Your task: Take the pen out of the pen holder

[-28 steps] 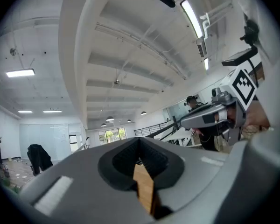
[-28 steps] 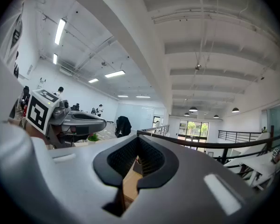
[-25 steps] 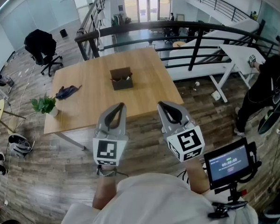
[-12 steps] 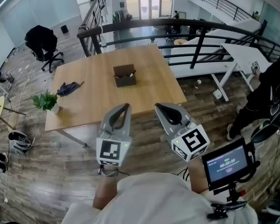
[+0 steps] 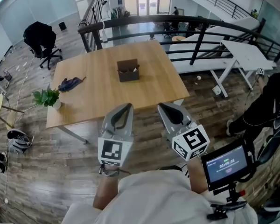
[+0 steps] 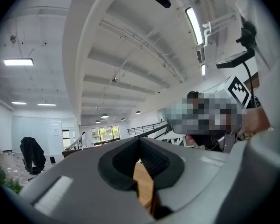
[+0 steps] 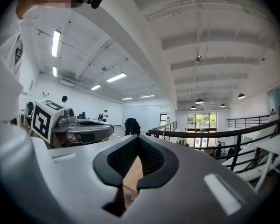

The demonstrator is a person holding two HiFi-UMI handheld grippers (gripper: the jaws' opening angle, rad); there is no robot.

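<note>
A small brown box-shaped pen holder [image 5: 128, 71] stands on the far half of a wooden table [image 5: 98, 101]. Its contents are too small to make out. Both grippers hover well short of the table, over the wooden floor near my body. My left gripper [image 5: 125, 107] is shut with nothing in it, and its pads meet at the tips [image 6: 140, 139]. My right gripper [image 5: 162, 106] is likewise shut and empty [image 7: 139, 138]. Only a sliver of tabletop shows between the jaws in the two gripper views.
A dark blue cloth [image 5: 71, 83] and a potted plant [image 5: 47, 98] lie on the table's left side. A black railing [image 5: 191, 22] runs behind the table. An office chair [image 5: 41, 36] stands far left, and a white desk [image 5: 245, 55] and a person [image 5: 270, 101] are at right.
The view has drifted a little, so the table and pen holder sit slightly more to the right. Both grippers keep their pose and stay shut.
</note>
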